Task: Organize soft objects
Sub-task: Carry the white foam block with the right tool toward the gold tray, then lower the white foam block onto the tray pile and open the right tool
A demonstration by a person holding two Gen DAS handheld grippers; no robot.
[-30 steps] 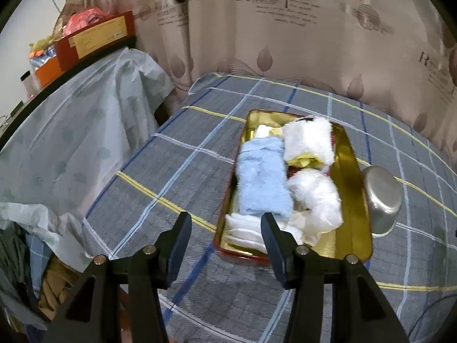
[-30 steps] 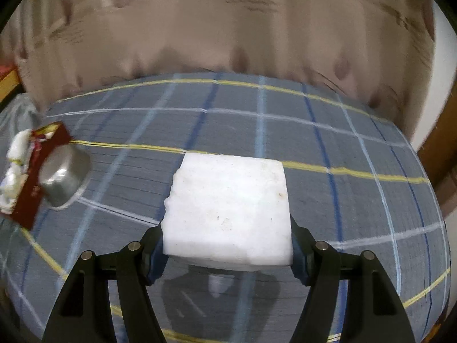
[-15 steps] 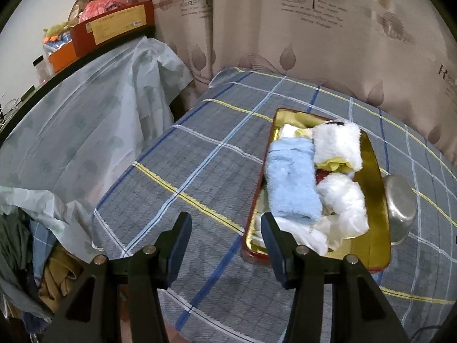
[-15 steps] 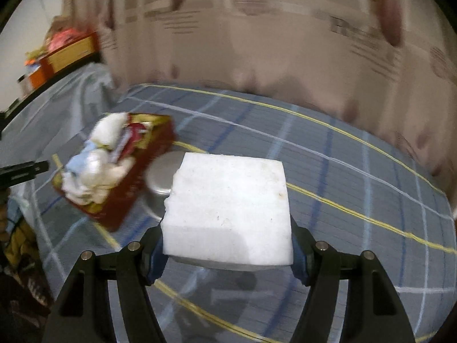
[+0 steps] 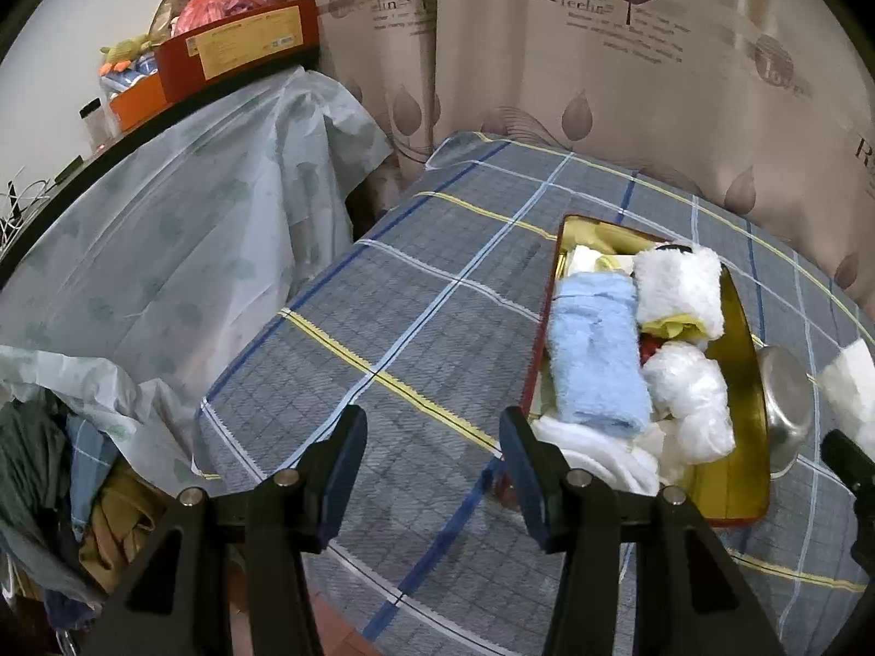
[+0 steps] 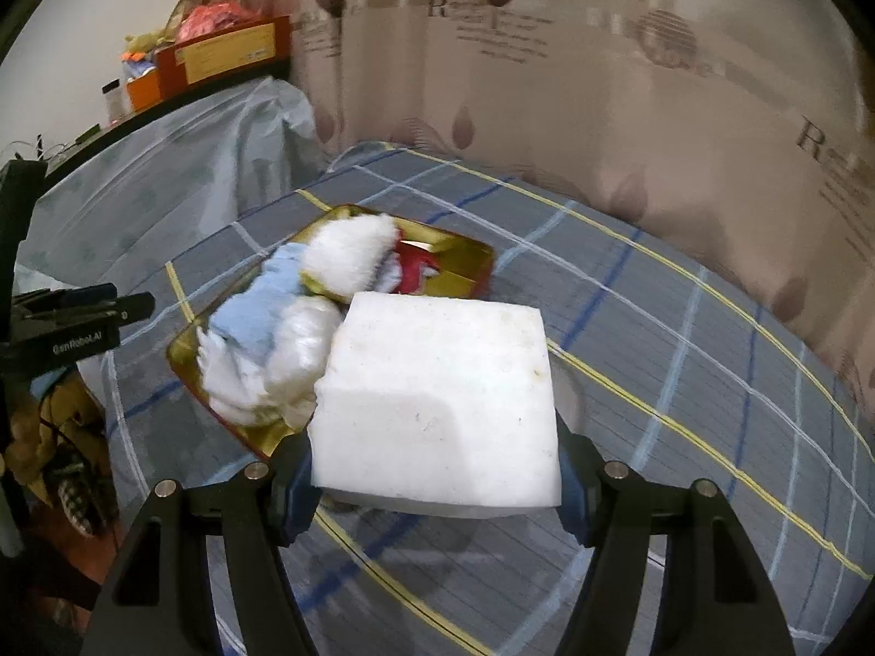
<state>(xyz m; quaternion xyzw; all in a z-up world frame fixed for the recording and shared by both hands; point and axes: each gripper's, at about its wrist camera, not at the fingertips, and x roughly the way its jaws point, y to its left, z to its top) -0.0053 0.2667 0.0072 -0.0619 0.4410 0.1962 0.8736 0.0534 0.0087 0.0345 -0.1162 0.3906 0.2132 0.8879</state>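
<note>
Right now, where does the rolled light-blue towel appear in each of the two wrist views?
Left wrist view: rolled light-blue towel, right of centre, along the gold tray's left side.
Right wrist view: the towel, left of centre, behind the white foam block.
Shared landmark: the fluffy white roll beside it.

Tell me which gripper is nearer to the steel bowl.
Right. The right gripper, shut on the white foam block, hangs just beside the steel bowl; the left gripper is across the tray.
</note>
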